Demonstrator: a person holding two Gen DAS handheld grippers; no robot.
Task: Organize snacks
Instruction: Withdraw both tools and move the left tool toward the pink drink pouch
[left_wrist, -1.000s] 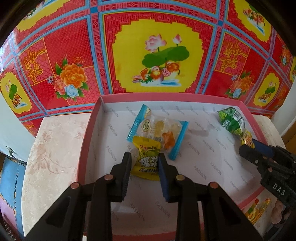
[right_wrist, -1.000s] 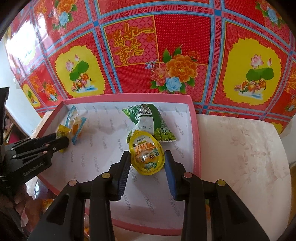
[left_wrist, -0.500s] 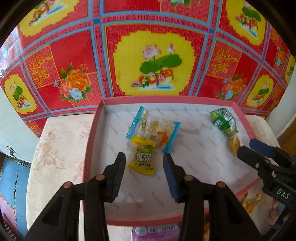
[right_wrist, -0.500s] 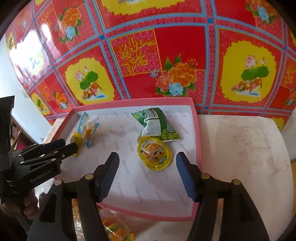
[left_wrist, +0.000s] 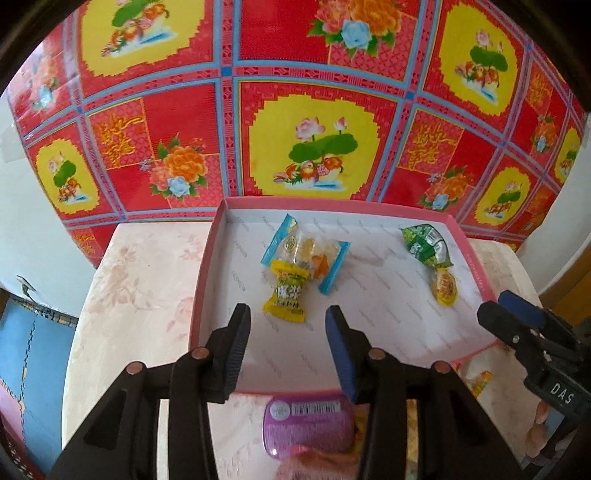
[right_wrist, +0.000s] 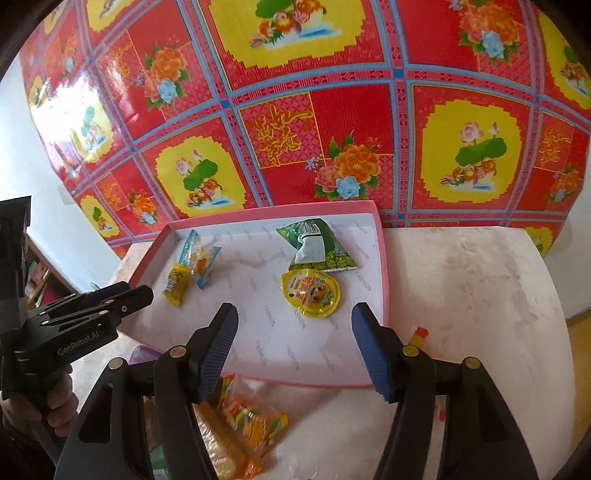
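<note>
Snacks lie in four packets inside the pink-rimmed tray (left_wrist: 207, 280): we see the yellow candy (left_wrist: 287, 293) overlapping the near end of a clear blue-edged packet (left_wrist: 306, 254) toward the tray's left side, and a green pouch (right_wrist: 317, 247) with a round yellow jelly cup (right_wrist: 310, 293) just in front of it, touching its lower edge, toward the right side. Our left gripper (left_wrist: 288, 350) hangs above the tray's near edge with its jaws parted and nothing between them, the yellow candy lying free just beyond the tips. Our right gripper (right_wrist: 295, 347) is likewise spread wide and empty, the jelly cup resting on the tray floor ahead of it. Both sets of jaws have just been opening. Outside the tray, on the pale marbled tabletop (right_wrist: 461, 280), we see a purple tin (left_wrist: 308, 424) at the near edge, an orange-yellow bag (right_wrist: 243, 424) of sweets, and a small red-and-yellow item (right_wrist: 421, 334) too small to identify. Behind everything stands a red floral patterned cloth (left_wrist: 295, 92)
</note>
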